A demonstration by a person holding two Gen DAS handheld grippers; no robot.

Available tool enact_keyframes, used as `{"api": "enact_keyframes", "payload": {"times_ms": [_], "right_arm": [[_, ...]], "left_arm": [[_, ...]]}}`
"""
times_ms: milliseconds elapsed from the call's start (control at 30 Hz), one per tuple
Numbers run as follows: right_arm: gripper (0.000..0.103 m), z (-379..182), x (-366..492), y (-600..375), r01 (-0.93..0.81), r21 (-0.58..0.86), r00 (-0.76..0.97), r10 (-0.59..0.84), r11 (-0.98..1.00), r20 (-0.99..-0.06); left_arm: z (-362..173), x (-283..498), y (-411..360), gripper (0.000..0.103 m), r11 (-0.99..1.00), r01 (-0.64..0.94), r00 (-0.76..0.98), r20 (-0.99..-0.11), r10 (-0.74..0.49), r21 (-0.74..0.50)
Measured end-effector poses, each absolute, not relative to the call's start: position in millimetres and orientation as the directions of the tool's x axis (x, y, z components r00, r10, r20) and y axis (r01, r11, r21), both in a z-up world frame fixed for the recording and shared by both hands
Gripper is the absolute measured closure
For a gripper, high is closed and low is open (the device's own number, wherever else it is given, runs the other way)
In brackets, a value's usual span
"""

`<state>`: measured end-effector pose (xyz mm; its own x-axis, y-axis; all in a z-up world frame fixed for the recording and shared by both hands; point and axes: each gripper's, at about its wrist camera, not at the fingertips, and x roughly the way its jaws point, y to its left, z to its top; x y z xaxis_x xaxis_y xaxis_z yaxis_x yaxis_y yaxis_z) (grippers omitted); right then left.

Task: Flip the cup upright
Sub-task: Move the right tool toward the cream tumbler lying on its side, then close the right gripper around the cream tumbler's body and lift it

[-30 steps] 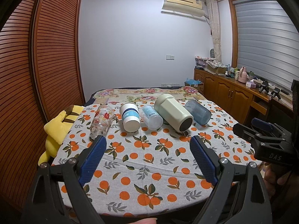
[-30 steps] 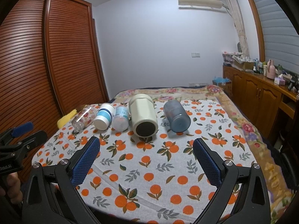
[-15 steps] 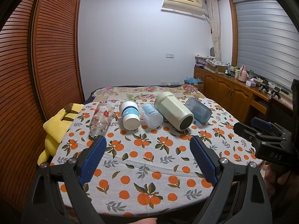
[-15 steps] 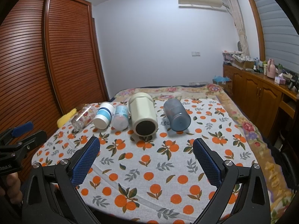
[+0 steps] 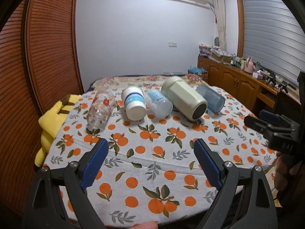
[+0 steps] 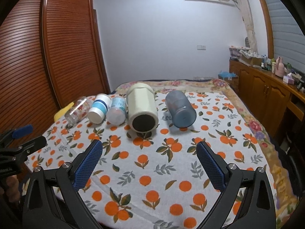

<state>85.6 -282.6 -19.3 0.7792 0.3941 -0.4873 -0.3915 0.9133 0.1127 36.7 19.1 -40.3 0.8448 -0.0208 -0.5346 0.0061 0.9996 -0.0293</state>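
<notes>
Nearest to us, the left hand-held gripper (image 5: 150, 158) is hovering over the front of the bed (image 5: 152, 171), its blue pads spread wide with nothing between them, and the right hand-held gripper (image 6: 149, 159) is doing the same, jaws wide apart over the orange-print cover. Further back, five cups are lying on their sides in a row across the bed: a clear floral glass (image 5: 100, 112) at the left, a white cup with a blue band (image 5: 133, 103), a clear cup with a light blue label (image 5: 158, 104), a big cream cup (image 5: 184, 100) showing its dark base, and a smoky blue cup (image 6: 180, 109) lying apart at the right. A yellow plush (image 5: 50, 118) is sitting at the bed's left edge.
</notes>
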Motion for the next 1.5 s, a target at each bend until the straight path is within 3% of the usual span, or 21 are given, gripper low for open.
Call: {"api": "enact_keyframes", "payload": {"times_ms": [300, 733, 1500], "right_arm": [[0.005, -21.0, 124.4, -269.8, -0.425, 0.087, 0.750, 0.404, 0.901, -0.523], [0.007, -10.0, 188.5, -231.4, -0.511, 0.036, 0.679, 0.429, 0.859, -0.596], [0.008, -52.7, 303.9, -158.7, -0.577, 0.049, 0.371, 0.315, 0.815, -0.874]], "left_arm": [[-63.5, 74.2, 27.5, 0.012, 0.999, 0.030, 0.799, -0.600, -0.043, -0.033], [-60.1, 117.2, 36.0, 0.012, 0.996, 0.085, 0.794, -0.601, -0.092, -0.039], [-52.1, 145.8, 54.0, 0.019, 0.992, 0.104, 0.775, -0.619, -0.124, -0.068]]}}
